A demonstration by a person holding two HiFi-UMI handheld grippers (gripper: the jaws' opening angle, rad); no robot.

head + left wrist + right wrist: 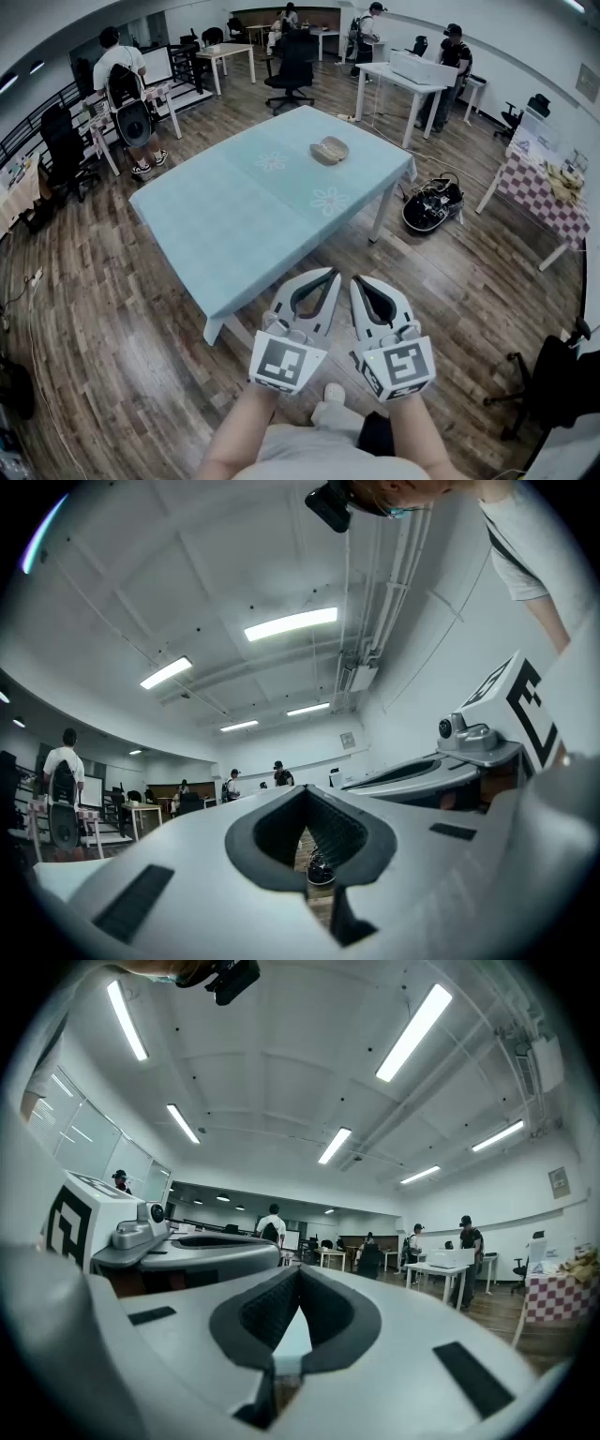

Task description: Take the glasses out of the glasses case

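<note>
A tan glasses case (330, 150) lies near the far edge of the table with the light blue cloth (253, 216). It is too small in the head view to tell whether glasses show in it. Both grippers are held close to the person's body, short of the table's near corner and far from the case. The left gripper (331, 276) is shut with nothing between its tips. The right gripper (359, 281) beside it is also shut and holds nothing. In the gripper views the left gripper (303, 791) and right gripper (298, 1269) point up toward the room and ceiling; the case is not seen there.
A black bag (432, 205) lies on the wood floor to the right of the table. A checkered table (544, 192) stands at the right and a black chair (553, 384) at the lower right. Several people, white desks (410, 77) and office chairs fill the far side.
</note>
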